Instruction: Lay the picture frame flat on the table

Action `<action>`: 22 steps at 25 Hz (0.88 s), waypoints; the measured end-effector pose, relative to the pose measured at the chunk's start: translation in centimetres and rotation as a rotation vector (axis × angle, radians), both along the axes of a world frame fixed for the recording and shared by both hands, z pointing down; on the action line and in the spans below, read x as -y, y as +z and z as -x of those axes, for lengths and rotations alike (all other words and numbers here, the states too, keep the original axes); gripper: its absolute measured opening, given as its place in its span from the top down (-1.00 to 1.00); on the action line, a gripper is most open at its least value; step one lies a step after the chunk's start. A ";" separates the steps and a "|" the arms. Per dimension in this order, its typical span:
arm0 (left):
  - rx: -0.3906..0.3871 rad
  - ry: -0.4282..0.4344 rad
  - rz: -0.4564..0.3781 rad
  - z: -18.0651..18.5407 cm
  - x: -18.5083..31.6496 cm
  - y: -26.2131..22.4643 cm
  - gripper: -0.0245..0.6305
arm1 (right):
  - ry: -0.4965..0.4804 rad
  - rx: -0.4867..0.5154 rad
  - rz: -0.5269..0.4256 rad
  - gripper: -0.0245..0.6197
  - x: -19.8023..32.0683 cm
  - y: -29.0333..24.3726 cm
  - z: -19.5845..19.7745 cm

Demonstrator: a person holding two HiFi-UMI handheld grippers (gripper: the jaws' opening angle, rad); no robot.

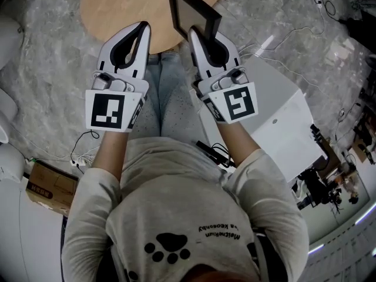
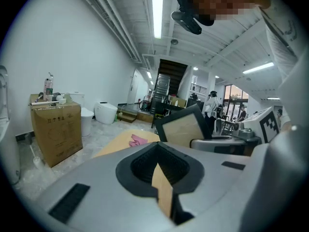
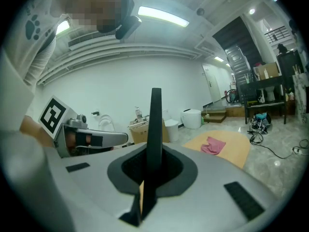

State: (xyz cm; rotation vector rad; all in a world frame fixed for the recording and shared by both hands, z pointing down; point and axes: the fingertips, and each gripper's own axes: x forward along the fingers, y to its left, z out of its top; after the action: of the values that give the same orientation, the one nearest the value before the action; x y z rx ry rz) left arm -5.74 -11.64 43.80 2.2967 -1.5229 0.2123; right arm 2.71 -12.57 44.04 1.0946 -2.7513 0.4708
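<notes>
A black picture frame (image 1: 191, 10) with a tan panel stands upright in my right gripper (image 1: 196, 35), which is shut on its lower edge. It hangs over the near rim of the round wooden table (image 1: 117, 7). In the right gripper view the frame (image 3: 155, 124) shows edge-on between the jaws. My left gripper (image 1: 144, 28) is shut and holds nothing, level with the right one and just left of it. In the left gripper view the frame (image 2: 186, 127) leans beside the right gripper (image 2: 227, 143). A pink cloth (image 3: 212, 145) lies on the table.
I see the person's knees (image 1: 167, 93) under both grippers, against the table's edge. A white cabinet (image 1: 282, 119) stands to the right, and a cardboard box (image 1: 51, 187) sits on the floor at lower left. Cables (image 1: 82, 148) run over the grey floor.
</notes>
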 end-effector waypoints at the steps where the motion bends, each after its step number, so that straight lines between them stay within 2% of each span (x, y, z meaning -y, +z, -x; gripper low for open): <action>1: -0.003 -0.003 0.007 0.1 0.0 0.5 0.90 | 0.005 0.000 0.007 0.85 0.0 0.4 0.0; 9: -0.024 -0.011 0.039 0.4 -0.2 3.1 0.90 | 0.012 0.004 0.071 0.86 -0.6 3.3 -0.4; 22: -0.052 0.005 0.120 -0.8 -0.1 8.6 0.90 | -0.066 0.007 0.142 0.86 -1.7 8.2 -0.2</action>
State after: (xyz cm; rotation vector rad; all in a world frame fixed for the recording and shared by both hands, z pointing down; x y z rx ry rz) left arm -4.97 -11.53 52.40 2.1955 -1.4391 0.2363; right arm 2.94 -10.88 52.22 0.9684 -2.7020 0.6504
